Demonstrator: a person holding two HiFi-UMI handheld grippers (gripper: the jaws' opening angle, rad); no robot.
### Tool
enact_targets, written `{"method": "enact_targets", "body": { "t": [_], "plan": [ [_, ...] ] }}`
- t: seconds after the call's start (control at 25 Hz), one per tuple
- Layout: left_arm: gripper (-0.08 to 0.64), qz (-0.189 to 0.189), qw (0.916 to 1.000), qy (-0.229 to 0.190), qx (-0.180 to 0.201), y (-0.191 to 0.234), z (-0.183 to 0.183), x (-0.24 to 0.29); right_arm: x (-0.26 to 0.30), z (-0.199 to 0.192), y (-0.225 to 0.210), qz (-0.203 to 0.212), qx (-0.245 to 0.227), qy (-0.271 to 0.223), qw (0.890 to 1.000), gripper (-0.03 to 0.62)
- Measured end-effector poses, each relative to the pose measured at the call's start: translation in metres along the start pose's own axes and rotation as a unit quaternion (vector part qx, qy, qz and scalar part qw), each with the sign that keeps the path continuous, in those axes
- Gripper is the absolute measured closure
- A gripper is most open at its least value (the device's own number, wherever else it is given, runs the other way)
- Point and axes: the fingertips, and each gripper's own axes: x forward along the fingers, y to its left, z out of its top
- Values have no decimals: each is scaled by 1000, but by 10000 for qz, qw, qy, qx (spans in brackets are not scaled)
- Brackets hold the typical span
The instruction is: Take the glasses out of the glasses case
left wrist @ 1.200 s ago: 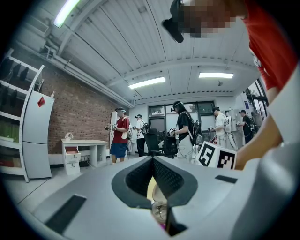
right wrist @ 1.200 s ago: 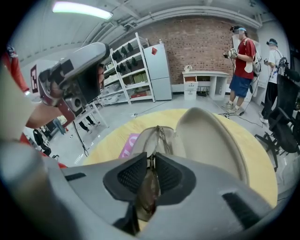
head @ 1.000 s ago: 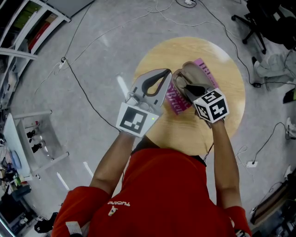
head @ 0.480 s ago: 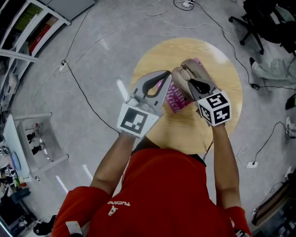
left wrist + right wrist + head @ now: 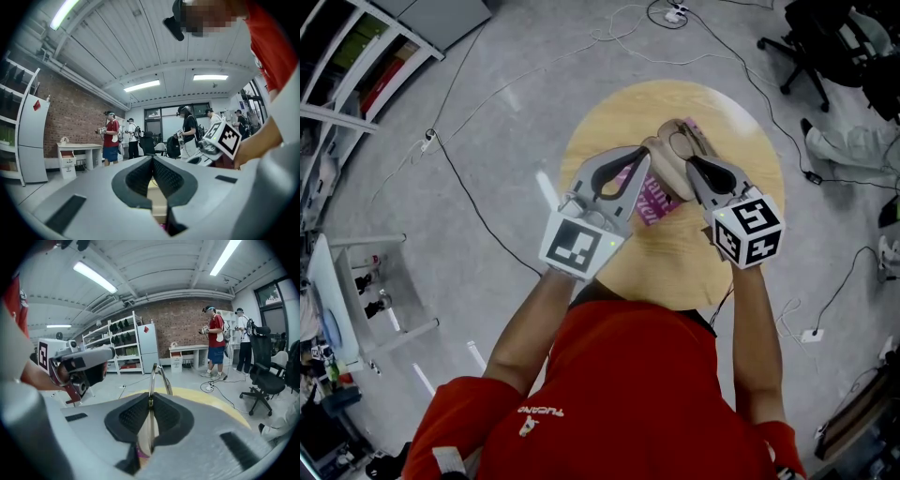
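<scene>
A beige glasses case [image 5: 667, 159] lies open on a pink book [image 5: 652, 204] on the round wooden table [image 5: 741, 122]. My left gripper [image 5: 645, 157] comes from the left with its tips at the case's near left edge. In the left gripper view its jaws [image 5: 152, 161] stand closed with the beige case wall [image 5: 157, 194] between them. My right gripper [image 5: 689, 161] hangs over the case's right side, tilted down. It is shut on the thin metal-rimmed glasses [image 5: 157, 373], whose rim sticks up past the pads. The glasses [image 5: 678, 141] sit above the case's far end.
The table's far and right parts are bare wood. Cables [image 5: 469, 187] run over the grey floor, shelving [image 5: 356, 56] stands at the left and an office chair [image 5: 825, 37] at the upper right. Several people [image 5: 216, 345] stand by the brick wall.
My right gripper has risen toward the camera and tipped, taking the glasses up with it. The left gripper and the case have shifted slightly.
</scene>
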Motion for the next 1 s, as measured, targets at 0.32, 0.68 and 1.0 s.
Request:
{"method": "enact_targets", "body": {
  "t": [0.32, 0.68, 1.0],
  "plan": [
    [549, -96, 9999, -61, 22, -22, 10, -5, -44, 24, 23, 19, 116, -614, 9980, 563],
    [549, -168, 9998, -120, 50, -43, 17, -9, -70, 26, 41, 84, 275, -934, 9952, 563],
    [549, -168, 9998, -113, 74, -46, 20, -14, -78, 28, 46, 109, 421, -1074, 9933, 563]
  ]
}}
